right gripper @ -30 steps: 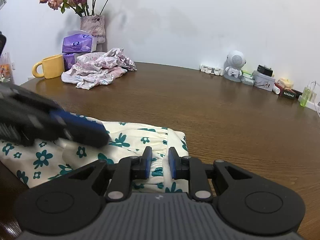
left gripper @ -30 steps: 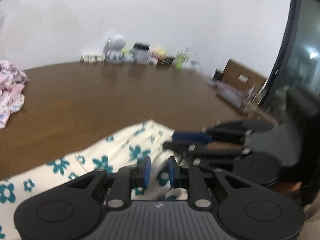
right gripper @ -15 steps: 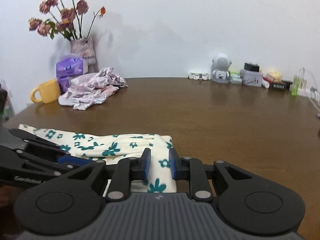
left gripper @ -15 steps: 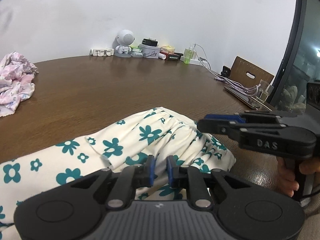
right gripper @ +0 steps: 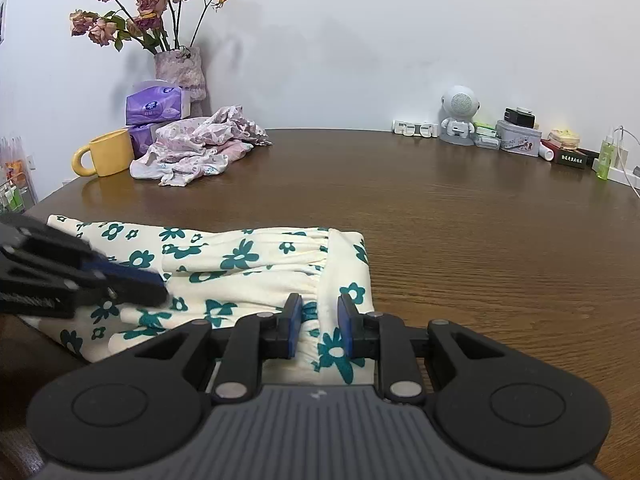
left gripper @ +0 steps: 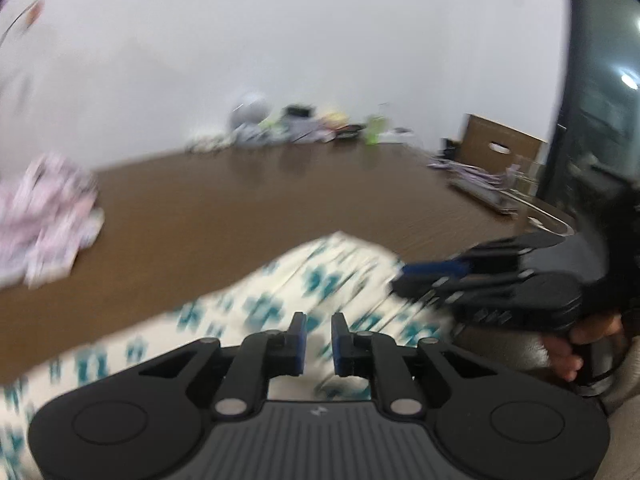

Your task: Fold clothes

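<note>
1. Since half a second ago the left gripper (left gripper: pixel 318 338) has swung, blurring its view; floral cloth (right gripper: pixel 248 264) lies on the table (right gripper: pixel 480 240).
2. Both grippers' jaws stand nearly closed over cloth; whether they pinch it I cannot tell; right gripper (right gripper: pixel 319 322) may lose the gathered hem, spoiling the fold.

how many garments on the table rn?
2. The cream floral garment lies at the near edge under both grippers; the crumpled pink garment sits far left by the yellow mug. That pile may hide more.

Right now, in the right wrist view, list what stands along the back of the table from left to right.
yellow mug → purple tissue packs → vase of dried roses → pink crumpled garment → white power strip → white robot figure → grey tin → green bottle
</note>
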